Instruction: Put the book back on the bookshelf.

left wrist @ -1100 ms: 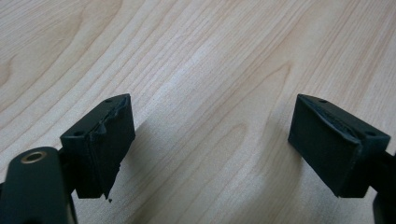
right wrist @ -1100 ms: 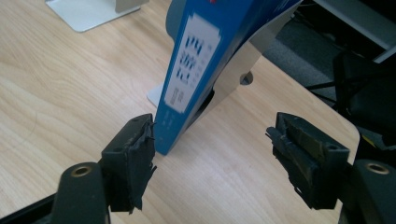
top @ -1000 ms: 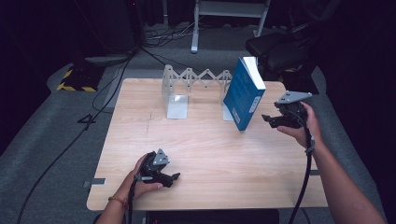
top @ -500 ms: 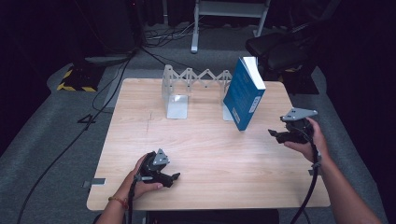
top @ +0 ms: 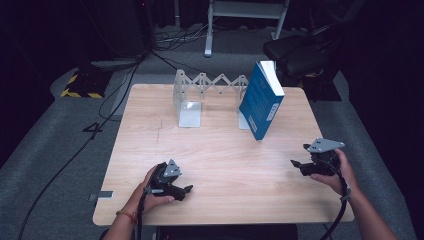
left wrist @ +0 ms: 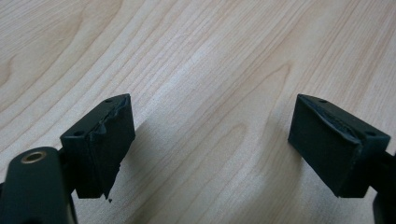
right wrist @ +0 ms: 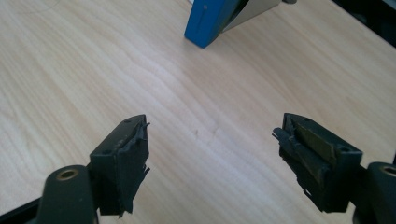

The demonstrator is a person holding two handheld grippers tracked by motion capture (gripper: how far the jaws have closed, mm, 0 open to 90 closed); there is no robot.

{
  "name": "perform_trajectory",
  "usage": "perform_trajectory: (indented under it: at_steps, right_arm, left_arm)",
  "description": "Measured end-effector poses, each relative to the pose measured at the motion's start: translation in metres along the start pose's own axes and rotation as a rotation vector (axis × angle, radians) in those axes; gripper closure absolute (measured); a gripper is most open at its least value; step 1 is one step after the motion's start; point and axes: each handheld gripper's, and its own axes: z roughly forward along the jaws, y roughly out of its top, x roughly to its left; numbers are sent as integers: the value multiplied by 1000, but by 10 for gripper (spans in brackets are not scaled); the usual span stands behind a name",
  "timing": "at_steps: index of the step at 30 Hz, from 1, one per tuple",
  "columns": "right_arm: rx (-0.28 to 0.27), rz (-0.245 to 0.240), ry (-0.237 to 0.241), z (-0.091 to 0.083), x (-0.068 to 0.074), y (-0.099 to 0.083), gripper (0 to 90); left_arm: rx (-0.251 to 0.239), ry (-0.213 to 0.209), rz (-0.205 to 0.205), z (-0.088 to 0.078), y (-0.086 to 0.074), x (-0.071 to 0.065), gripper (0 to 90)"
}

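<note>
**Blue book leaning at the rack, both tools empty**

From my seat I read the blue book [top: 261,100] as the thing in hand: it stands on its lower edge near the far right of the surface [top: 225,150], tilted, its top leaning away to the right, just beside the right end of the white zigzag rack [top: 210,85]. Whether it touches the rack's end plate I cannot tell. In the right gripper view its blue bottom corner [right wrist: 205,23] sits well ahead of my jaws.

My right hand-held gripper [top: 304,165] hovers near the right edge, well apart from the book; its jaws have just been opening and stand wide with only bare wood between them. My left hand-held gripper [top: 185,190] rests low at the near left, jaws spread, nothing in them; the left gripper view gives just wood grain.

I judge the book a thick paperback: fairly heavy, stiff across its closed block, with a glossy cover that may slide under the worn pads. I would pinch it across the thickness, cover to cover, near the spine and towards the middle of its height, so the pages stay shut. Gripped at a corner, it would likely swing or topple.
</note>
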Motion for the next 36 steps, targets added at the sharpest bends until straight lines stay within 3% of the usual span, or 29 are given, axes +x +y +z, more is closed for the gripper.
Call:
perform_trajectory:
  at_steps: [6, 22, 26, 36]
  right_arm:
    - [19, 22, 7, 1, 7, -27, 242]
    - [5, 200, 65, -4, 5, -101, 217]
    - [-33, 264, 87, -4, 3, -111, 215]
    - [-42, 271, 81, -3, 2, -111, 211]
  left_arm:
    - [0, 1, 0, 0, 0, 0, 148]
    - [2, 3, -1, 0, 0, 0, 147]
    - [0, 3, 0, 0, 0, 0, 147]
    - [2, 2, 2, 0, 0, 0, 147]
